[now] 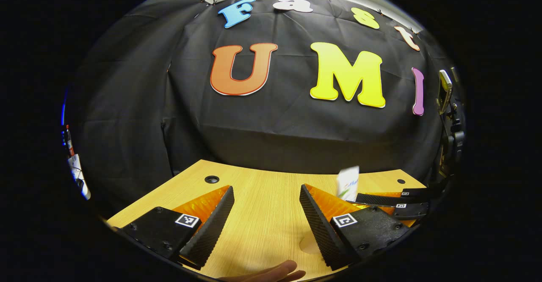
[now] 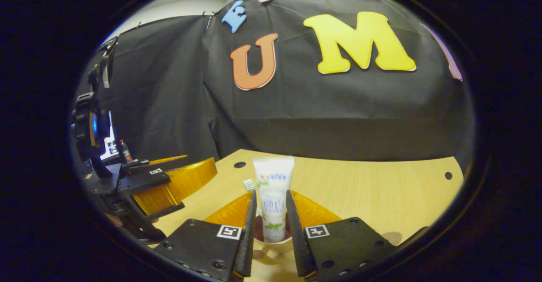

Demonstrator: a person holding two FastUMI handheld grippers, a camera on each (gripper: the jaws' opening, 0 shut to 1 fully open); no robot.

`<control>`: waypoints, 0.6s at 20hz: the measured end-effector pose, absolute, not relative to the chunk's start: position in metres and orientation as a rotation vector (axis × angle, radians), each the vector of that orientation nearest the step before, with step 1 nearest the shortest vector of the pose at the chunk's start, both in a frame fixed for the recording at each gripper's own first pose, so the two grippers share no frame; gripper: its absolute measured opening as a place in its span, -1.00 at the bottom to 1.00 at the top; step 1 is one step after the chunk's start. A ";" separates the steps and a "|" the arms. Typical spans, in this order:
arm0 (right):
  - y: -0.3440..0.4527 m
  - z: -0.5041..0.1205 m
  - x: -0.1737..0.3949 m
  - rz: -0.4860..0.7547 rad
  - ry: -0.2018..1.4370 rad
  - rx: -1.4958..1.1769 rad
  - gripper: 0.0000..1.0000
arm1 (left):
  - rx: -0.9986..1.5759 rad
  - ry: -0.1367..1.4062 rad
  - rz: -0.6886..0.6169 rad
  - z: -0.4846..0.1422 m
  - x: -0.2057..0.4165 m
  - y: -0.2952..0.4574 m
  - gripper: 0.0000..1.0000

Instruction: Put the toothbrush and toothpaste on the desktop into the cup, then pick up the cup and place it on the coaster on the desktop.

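On my left, my left gripper (image 1: 266,214) hung over the bare wooden desk (image 1: 262,189) with its fingers spread wide and nothing between them; a fingertip of a hand (image 1: 271,272) showed at the bottom edge of the left gripper view. Further right in that view, my right gripper (image 1: 402,199) reached in with the white toothpaste tube (image 1: 349,183) standing up from it. In the right gripper view, my left gripper (image 2: 169,180) sat off to the left, and the toothbrush head (image 2: 250,184) peeked up just left of the tube. In the middle, my right gripper (image 2: 271,227) had its fingers drawn narrow, pressing on both sides of the toothpaste tube (image 2: 273,197). The tube stood upright, long axis vertical, crimped end up, and its lower end dipped into the pale cup (image 2: 271,248) directly beneath my fingers. The cup appeared to hold the toothbrush already, though its inside was mostly hidden. I judged the tube was lined up over the cup mouth, so letting it drop straight down was what remained, with my right gripper the nearer one. I could not make out the coaster.
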State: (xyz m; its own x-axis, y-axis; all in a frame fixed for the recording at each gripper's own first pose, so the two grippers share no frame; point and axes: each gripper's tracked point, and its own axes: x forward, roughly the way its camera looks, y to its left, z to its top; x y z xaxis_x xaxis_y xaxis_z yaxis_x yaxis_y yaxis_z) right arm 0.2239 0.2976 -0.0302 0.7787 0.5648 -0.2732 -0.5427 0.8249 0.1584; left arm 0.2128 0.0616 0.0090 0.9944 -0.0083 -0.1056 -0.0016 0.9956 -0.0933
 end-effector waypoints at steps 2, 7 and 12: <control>0.293 -0.027 0.216 0.606 0.316 0.075 -0.03 | -0.089 0.106 -0.002 0.008 0.212 0.061 0.96; 0.270 -0.011 0.196 0.582 0.248 0.040 0.70 | -0.107 0.131 -0.049 0.002 0.210 0.041 0.96; 0.241 0.001 0.158 0.588 0.192 0.052 0.92 | -0.099 0.227 -0.061 -0.025 0.186 0.022 0.97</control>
